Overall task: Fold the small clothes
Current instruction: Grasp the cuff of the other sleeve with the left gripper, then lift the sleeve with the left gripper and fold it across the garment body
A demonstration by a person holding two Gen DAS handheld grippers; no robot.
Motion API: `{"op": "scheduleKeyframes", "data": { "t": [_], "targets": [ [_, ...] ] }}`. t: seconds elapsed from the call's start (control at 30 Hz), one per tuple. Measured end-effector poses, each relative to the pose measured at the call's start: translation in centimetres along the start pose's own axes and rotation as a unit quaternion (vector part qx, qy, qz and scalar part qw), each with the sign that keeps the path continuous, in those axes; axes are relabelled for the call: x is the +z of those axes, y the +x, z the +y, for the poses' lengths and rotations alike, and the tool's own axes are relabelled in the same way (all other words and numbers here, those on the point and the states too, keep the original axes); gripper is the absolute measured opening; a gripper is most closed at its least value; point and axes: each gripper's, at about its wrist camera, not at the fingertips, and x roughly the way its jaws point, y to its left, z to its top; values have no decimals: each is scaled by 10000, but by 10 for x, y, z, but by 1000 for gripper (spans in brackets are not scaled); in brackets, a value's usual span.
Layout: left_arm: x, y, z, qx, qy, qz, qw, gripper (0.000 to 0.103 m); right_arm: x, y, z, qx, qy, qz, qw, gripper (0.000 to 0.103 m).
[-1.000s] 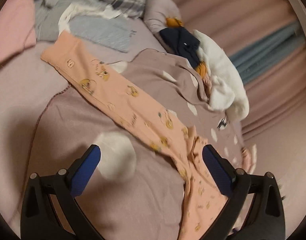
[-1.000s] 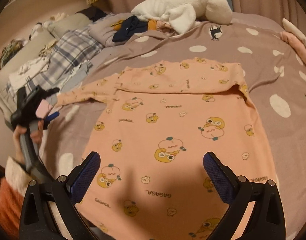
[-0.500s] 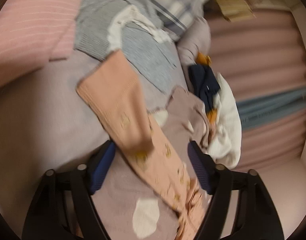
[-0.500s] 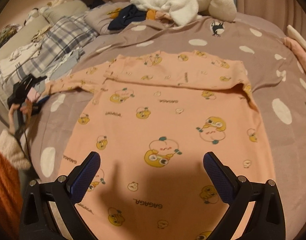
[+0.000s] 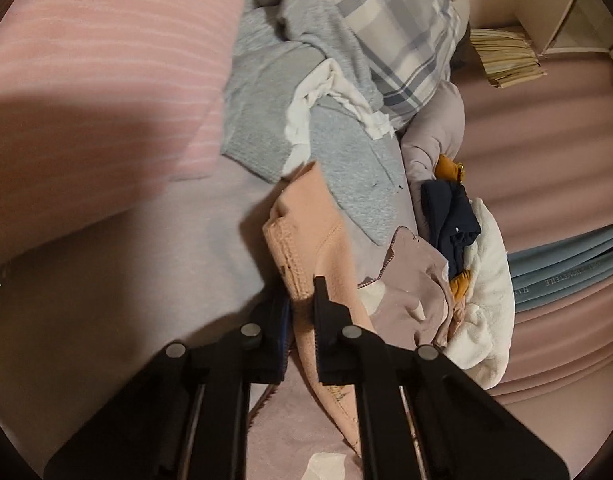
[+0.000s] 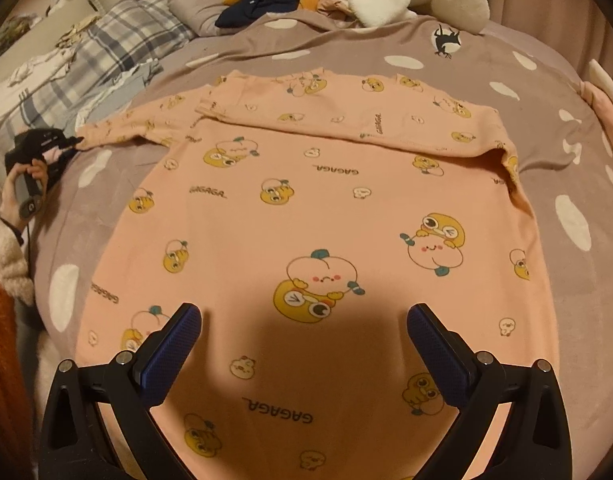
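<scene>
While my left gripper [image 5: 302, 300] clamps the peach shirt's [image 6: 326, 216] sleeve cuff [image 5: 302, 236], my right gripper [image 6: 304, 336] hangs spread wide above the shirt, gripping nothing.

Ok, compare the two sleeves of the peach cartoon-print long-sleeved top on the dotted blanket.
The sleeve at the picture's right lies folded across the peach cartoon-print top, flat on its chest; the outstretched sleeve reaches sideways onto the dotted blanket. No tool touches the folded one, while the left gripper is shut on the outstretched one's cuff. The right gripper hangs open above the hem. Both carry the same print.
</scene>
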Motion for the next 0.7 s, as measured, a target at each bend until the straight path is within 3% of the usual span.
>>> {"op": "scheduleKeyframes", "data": {
  "t": [0.07,0.2,0.57,0.7],
  "targets": [
    [-2,5,-2,-81,45,194,9998,7,0,1,-1,38,46,2,10000,102],
    [-5,2,-17,156,431,76,9989,6,-1,-2,2,54,31,-15,10000,102],
    [-23,-2,-64,-73,1008,109,9948,6,-2,-23,4,116,-48,-310,9994,102],
    [-34,-4,-82,2,1391,122,9902,6,-3,-28,0,62,2,-396,9992,102]
  ]
}}
